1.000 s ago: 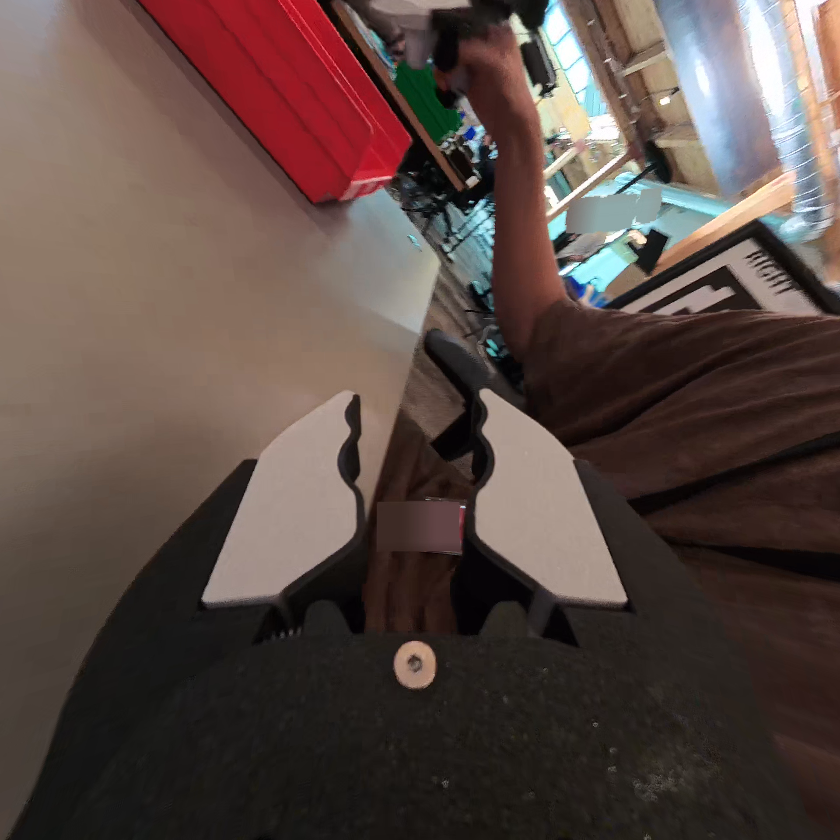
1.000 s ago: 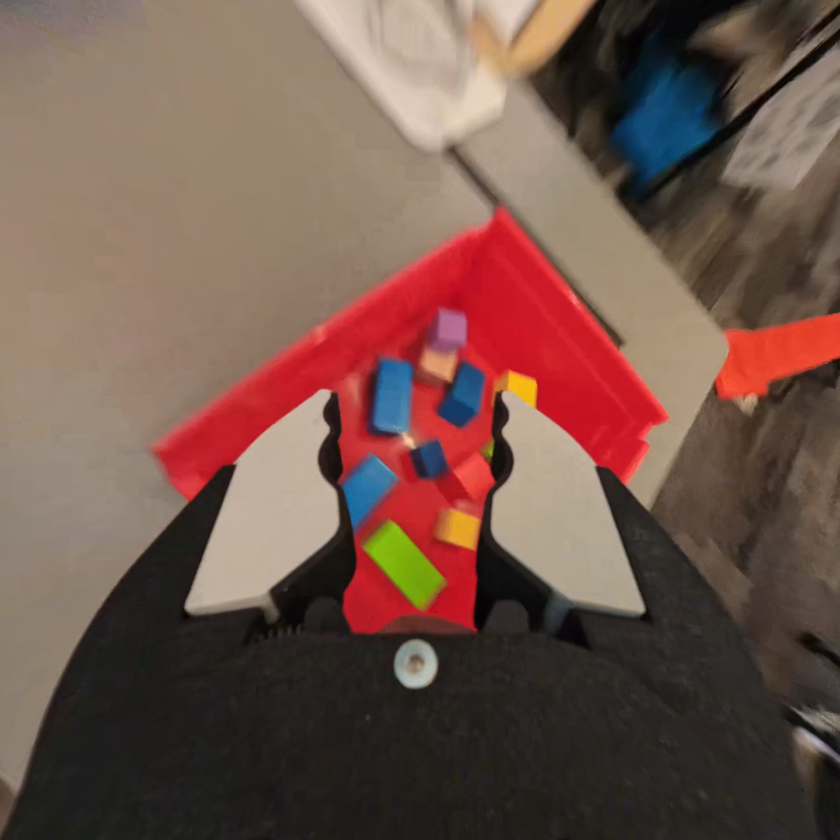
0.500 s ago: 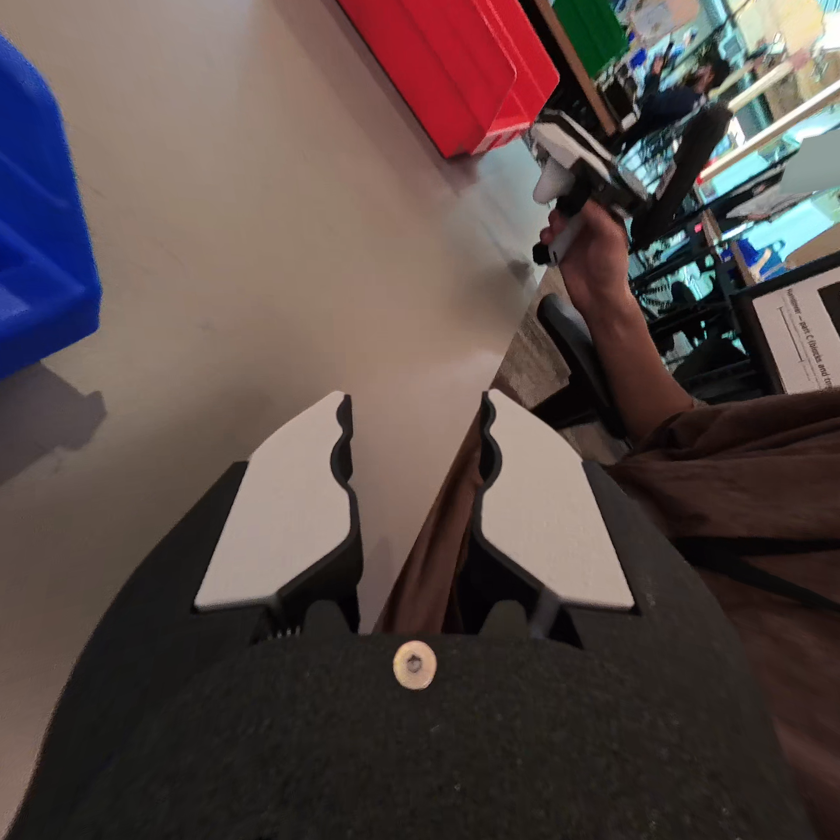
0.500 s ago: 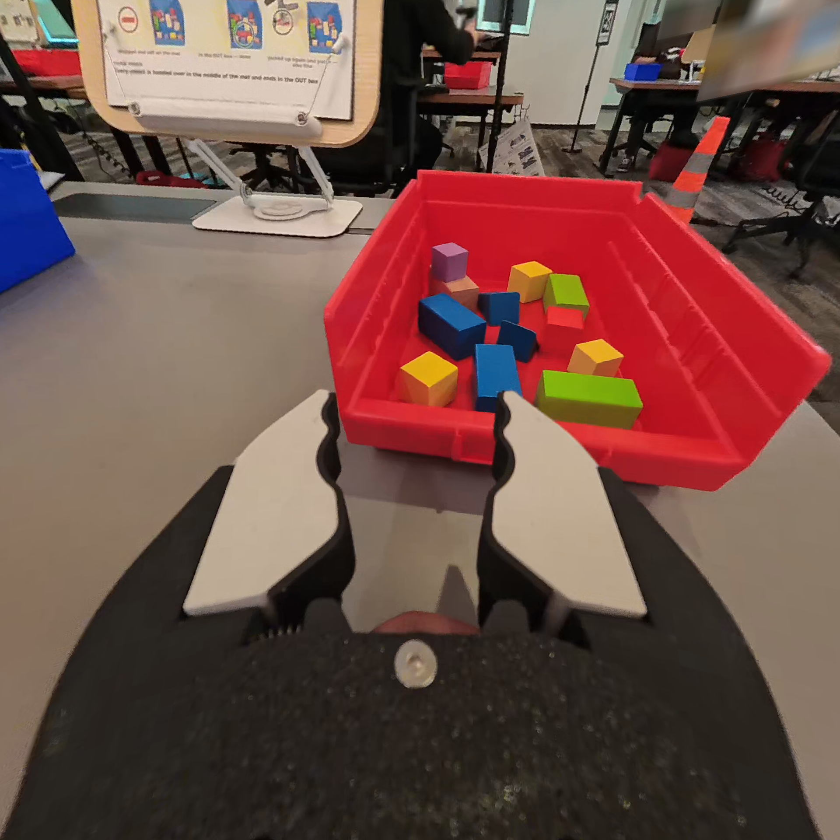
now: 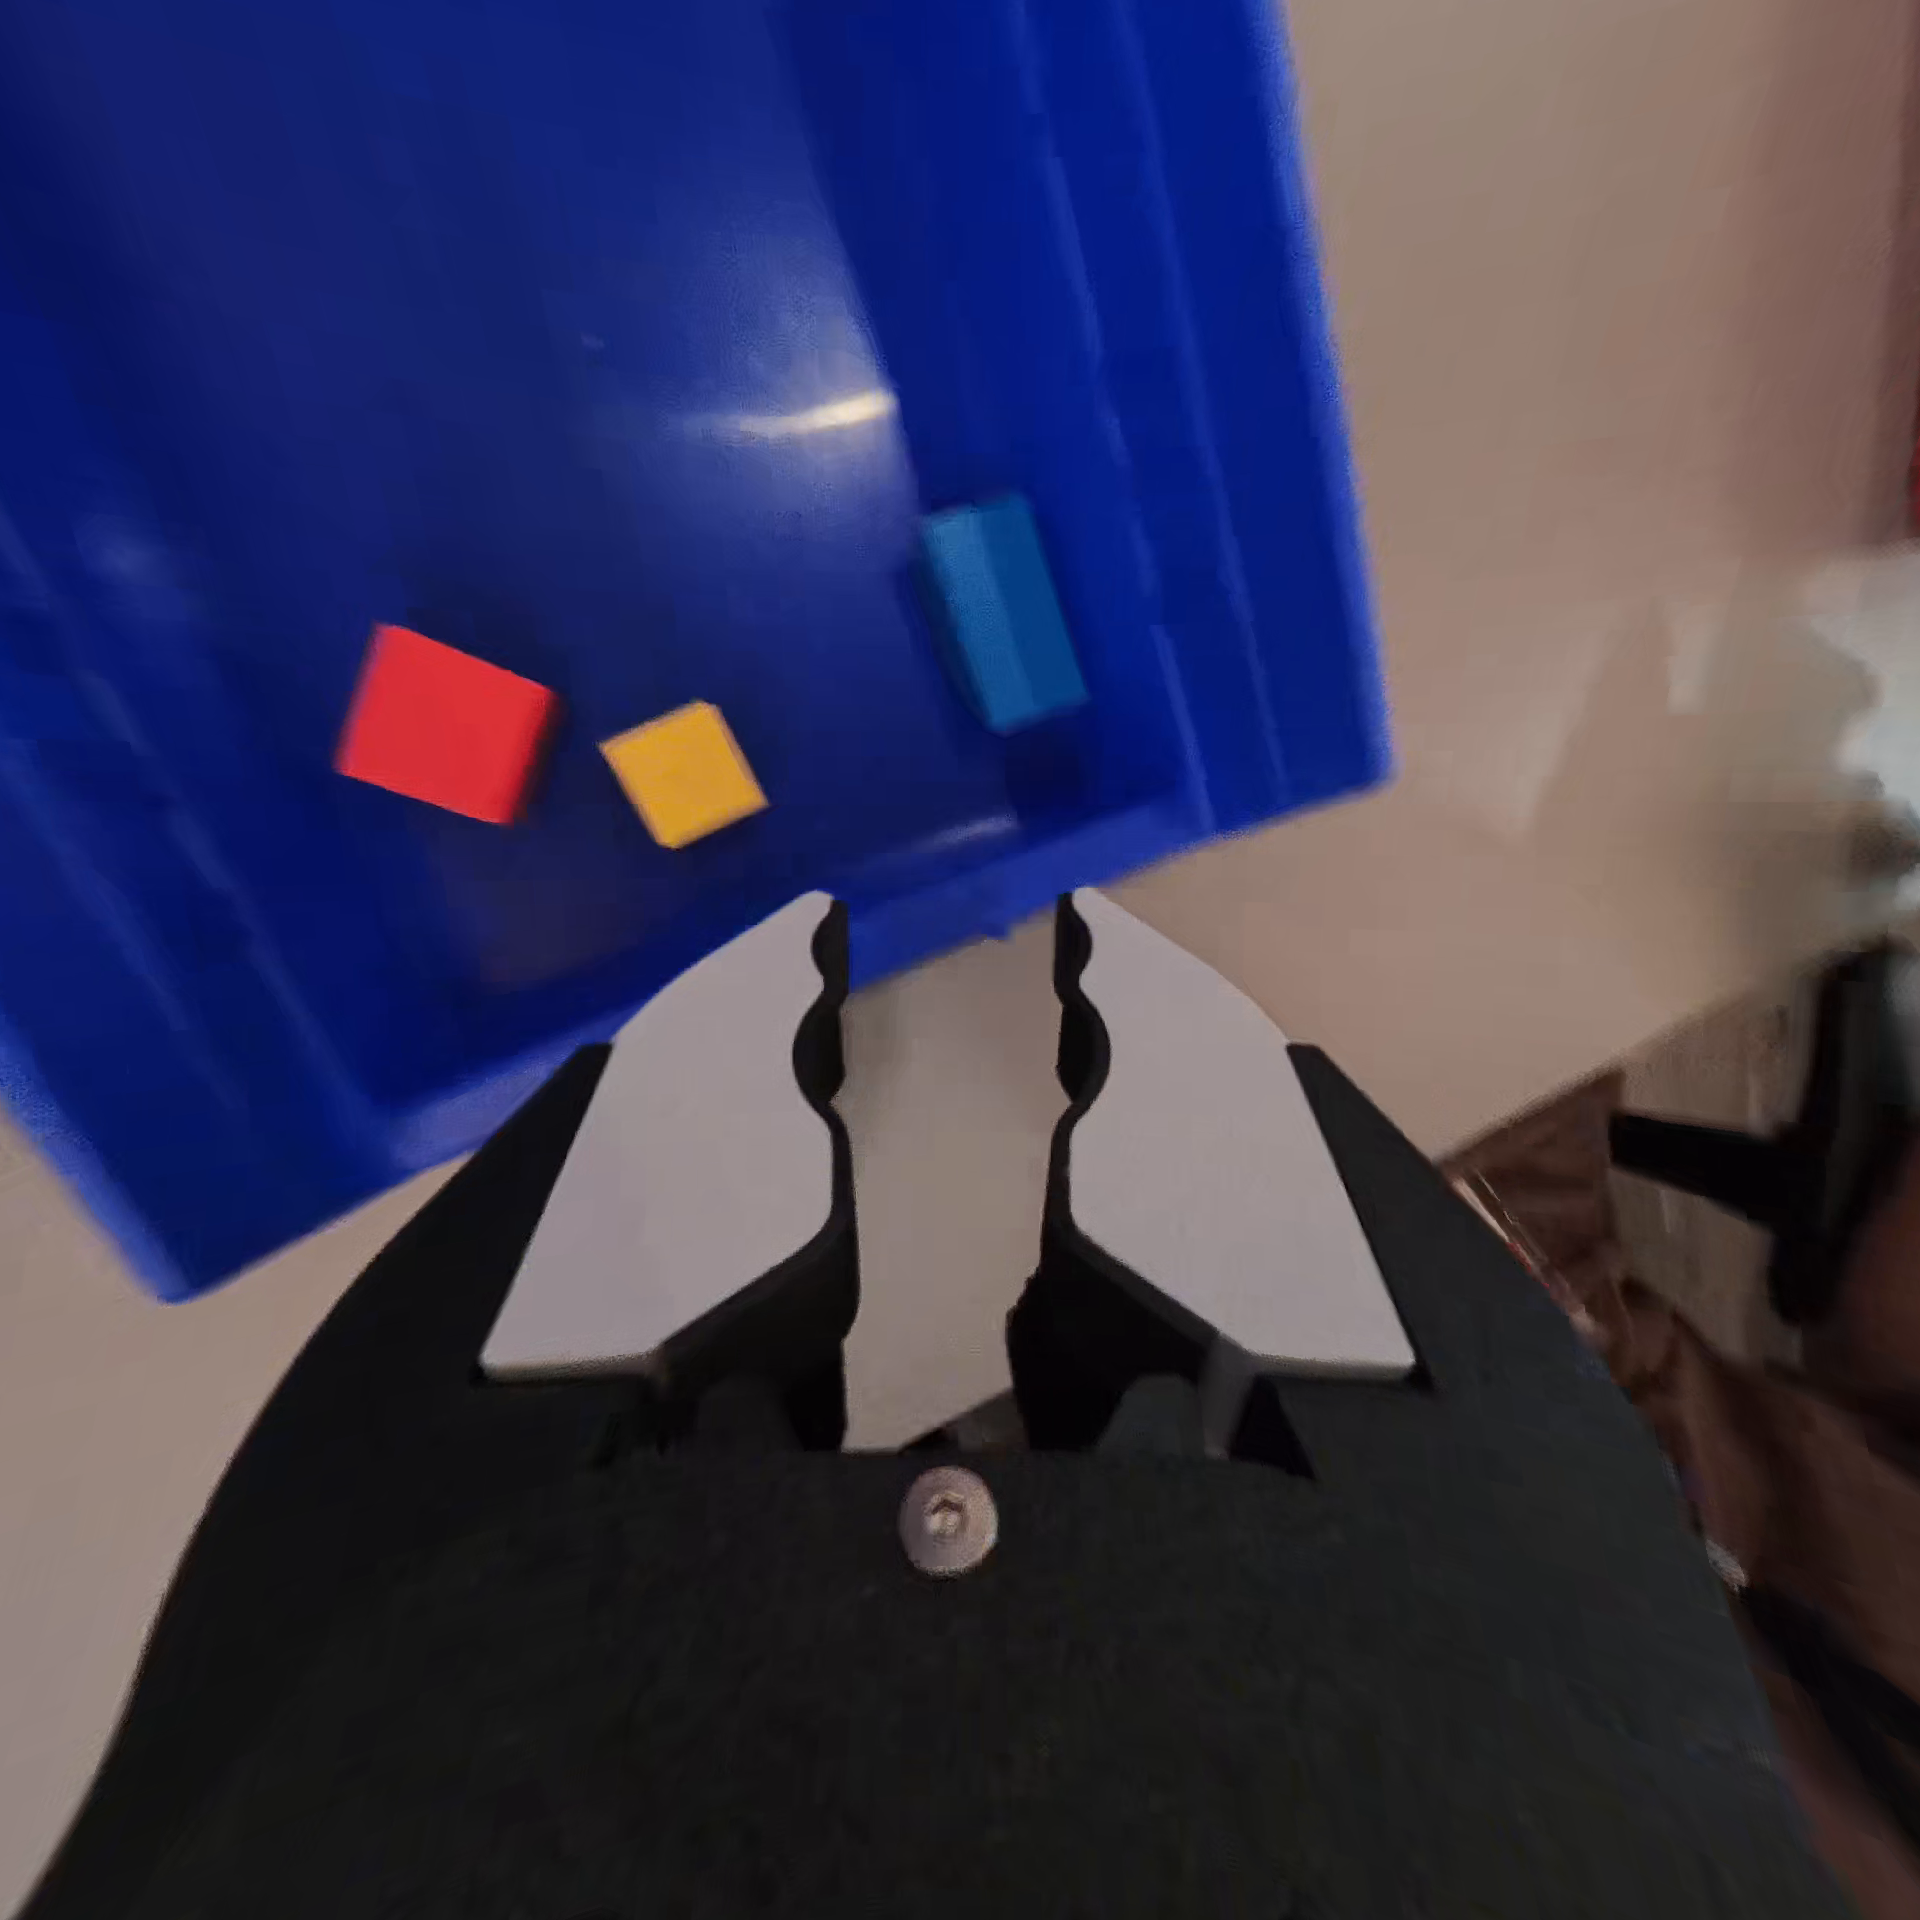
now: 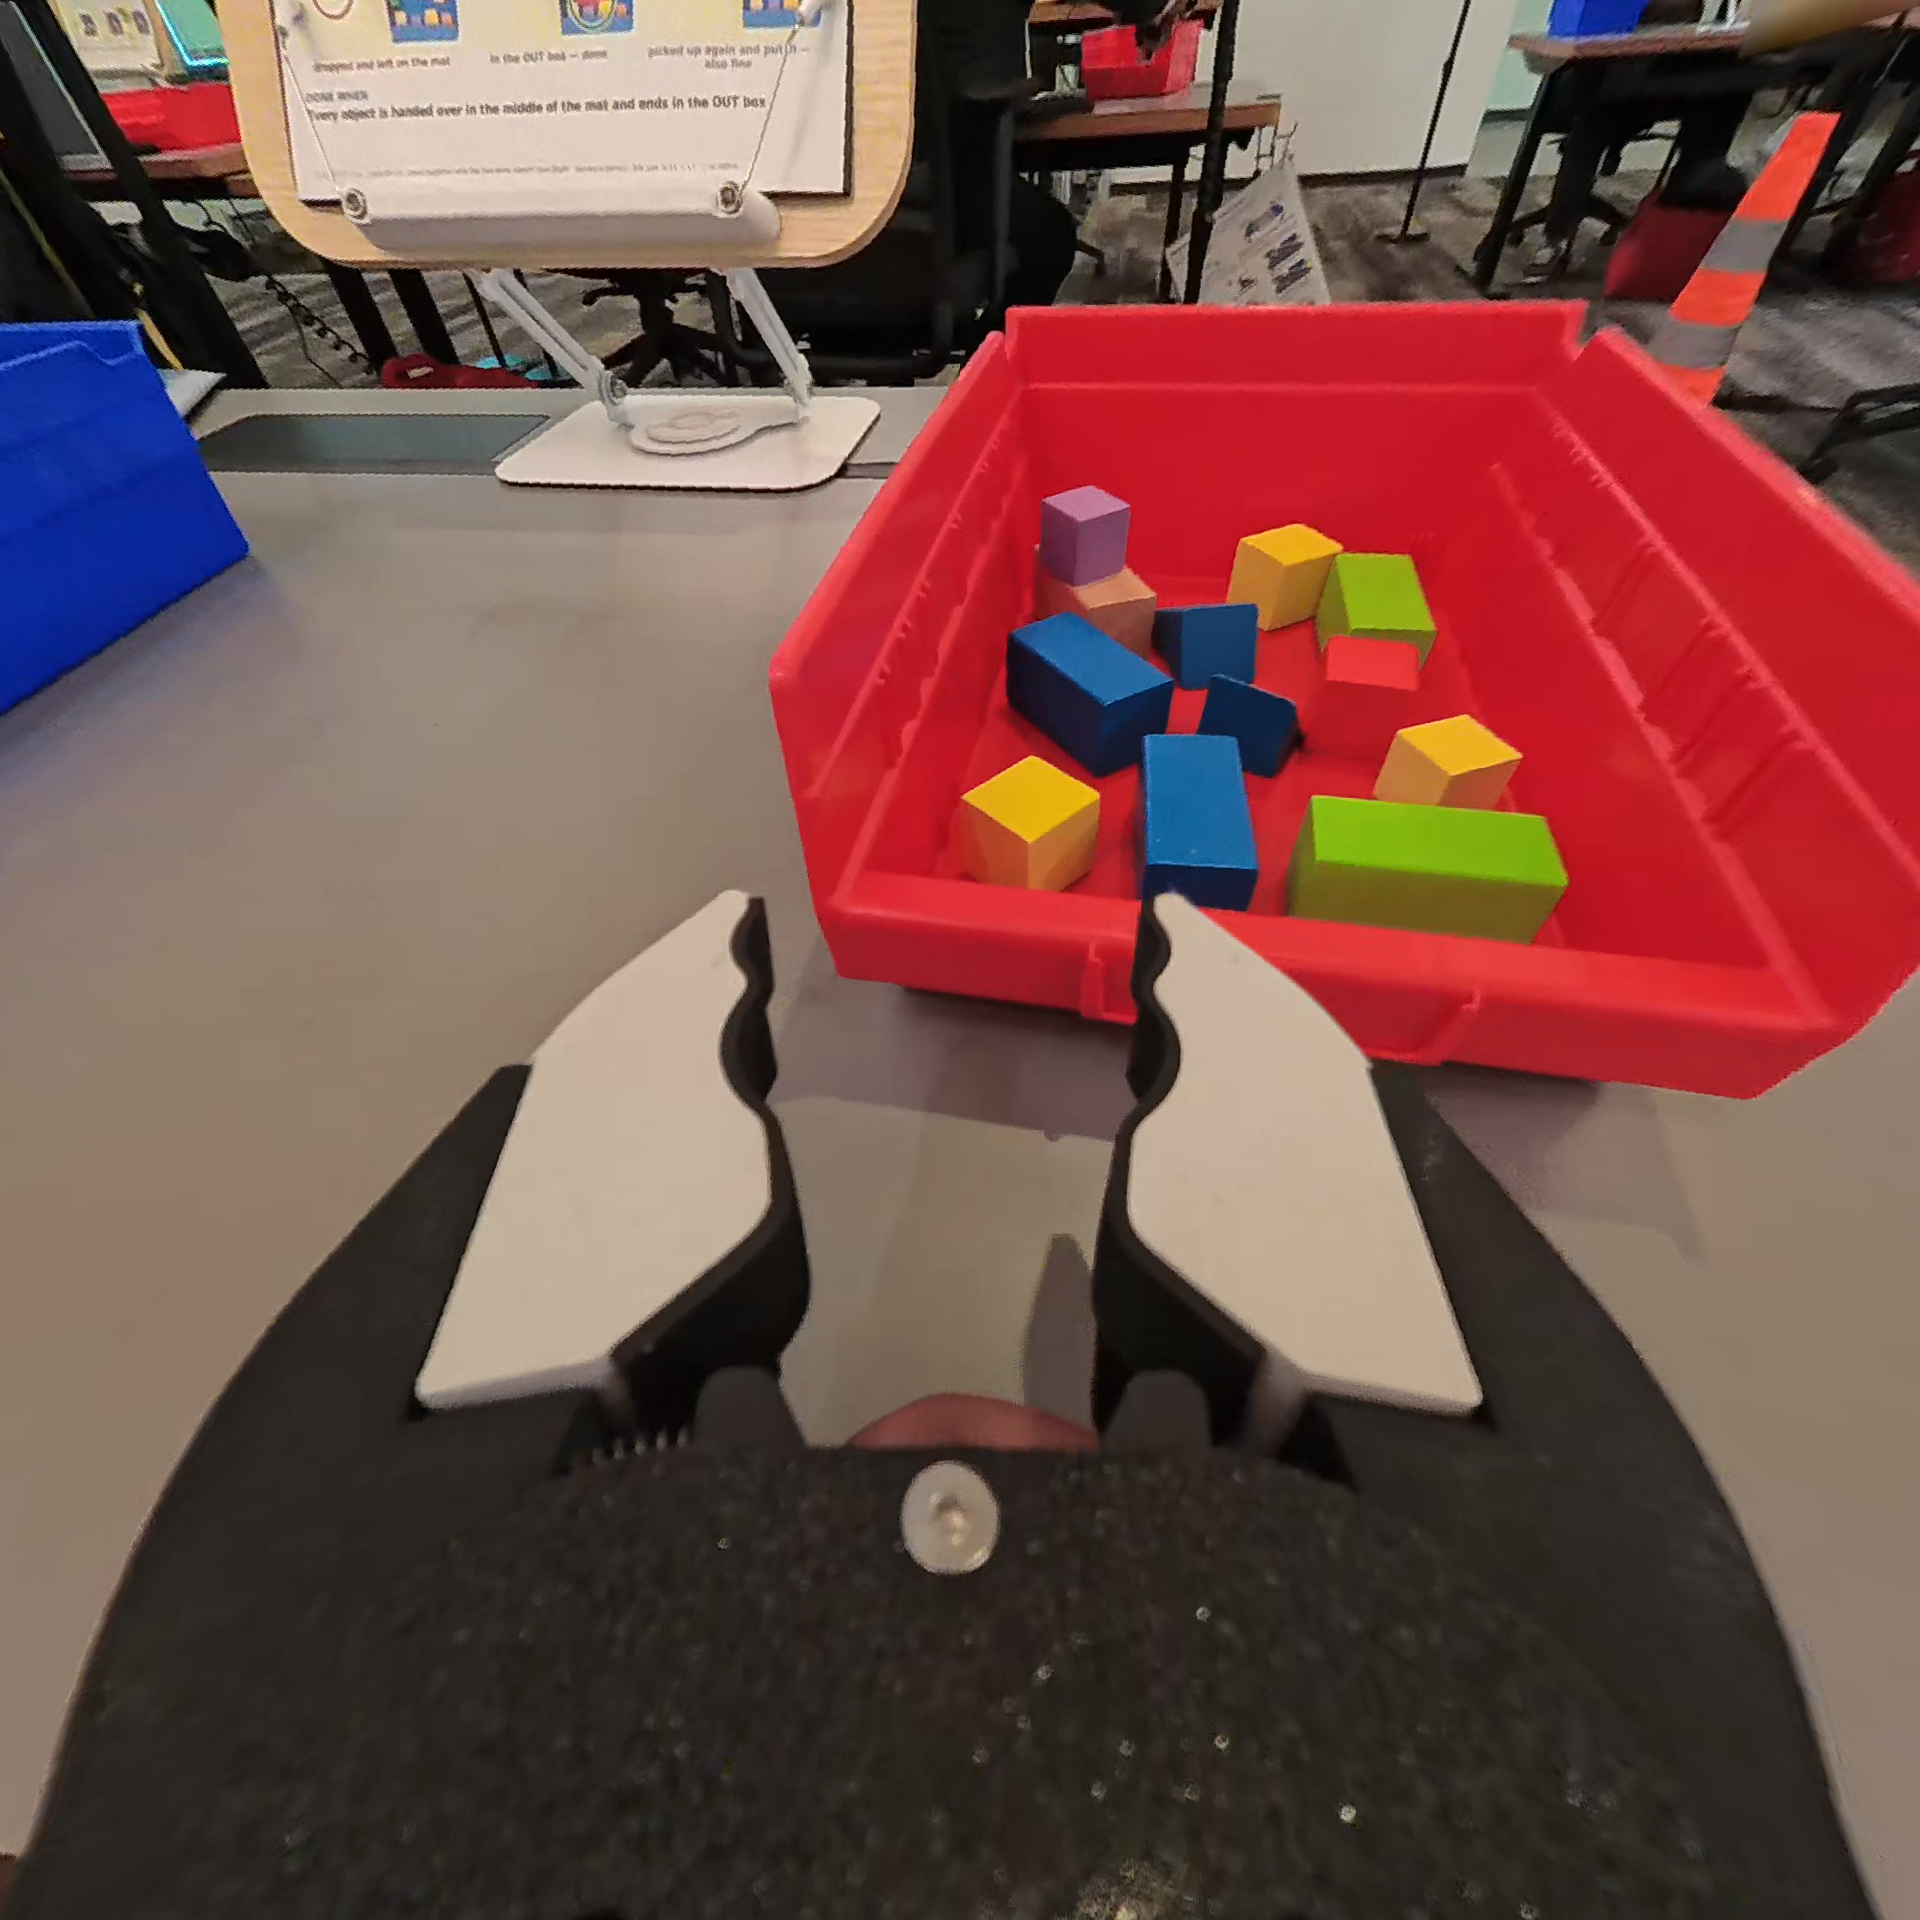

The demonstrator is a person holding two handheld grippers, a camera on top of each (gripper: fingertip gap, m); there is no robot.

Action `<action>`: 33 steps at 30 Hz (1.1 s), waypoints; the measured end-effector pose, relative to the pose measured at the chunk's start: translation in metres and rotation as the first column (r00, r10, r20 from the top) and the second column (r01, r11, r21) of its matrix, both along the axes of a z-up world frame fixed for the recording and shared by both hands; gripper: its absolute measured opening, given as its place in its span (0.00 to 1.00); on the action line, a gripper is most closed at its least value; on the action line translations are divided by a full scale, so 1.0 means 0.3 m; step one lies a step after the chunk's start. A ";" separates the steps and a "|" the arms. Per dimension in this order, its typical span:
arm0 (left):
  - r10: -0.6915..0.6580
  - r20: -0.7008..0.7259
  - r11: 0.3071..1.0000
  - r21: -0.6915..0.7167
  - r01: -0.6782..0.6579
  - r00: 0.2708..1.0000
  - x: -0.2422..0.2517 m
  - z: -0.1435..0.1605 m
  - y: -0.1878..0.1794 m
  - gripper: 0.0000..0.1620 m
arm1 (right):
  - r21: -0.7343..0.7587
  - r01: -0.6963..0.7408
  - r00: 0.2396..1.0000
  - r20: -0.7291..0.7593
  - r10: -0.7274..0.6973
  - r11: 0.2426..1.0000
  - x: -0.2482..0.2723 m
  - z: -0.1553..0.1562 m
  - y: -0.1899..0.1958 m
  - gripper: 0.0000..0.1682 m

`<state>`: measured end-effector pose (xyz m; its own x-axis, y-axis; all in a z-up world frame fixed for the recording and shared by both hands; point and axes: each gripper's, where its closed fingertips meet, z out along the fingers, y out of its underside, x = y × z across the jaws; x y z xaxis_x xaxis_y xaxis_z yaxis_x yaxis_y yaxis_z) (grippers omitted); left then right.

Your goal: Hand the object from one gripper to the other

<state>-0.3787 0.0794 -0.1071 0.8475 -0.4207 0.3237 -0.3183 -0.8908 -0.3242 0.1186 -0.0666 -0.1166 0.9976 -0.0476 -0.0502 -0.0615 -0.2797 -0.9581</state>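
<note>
A plain grey surface [image 6: 436, 790] carries a red bin [image 6: 1351, 987] at right, a blue bin [image 6: 94, 520] at far left, and a white stand base [image 6: 691, 442] at the far edge.

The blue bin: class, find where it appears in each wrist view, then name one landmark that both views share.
Left wrist view: the blue bin fills the upper left, seen from above, with a red, a yellow and a blue block inside, just beyond the open left tongs.
Right wrist view: only a corner of it shows, at the left edge.
Shared landmark: the grey table under the bin.
</note>
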 end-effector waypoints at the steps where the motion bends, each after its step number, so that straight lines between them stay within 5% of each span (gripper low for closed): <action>1: 0.040 -0.038 0.999 -0.011 -0.041 0.998 -0.019 -0.014 0.036 0.23 | -0.006 -0.005 1.000 0.000 0.005 1.000 -0.005 -0.004 0.000 0.40; 14: 0.162 -0.273 0.969 -0.138 -0.205 0.948 -0.076 -0.201 0.139 0.17 | -0.048 -0.082 0.995 0.054 0.084 0.996 -0.057 -0.010 -0.002 0.39; 33: 0.198 -0.330 0.968 -0.080 -0.236 0.923 -0.098 -0.207 0.143 0.18 | -0.100 -0.087 0.988 0.122 0.099 0.991 -0.050 -0.034 0.001 0.39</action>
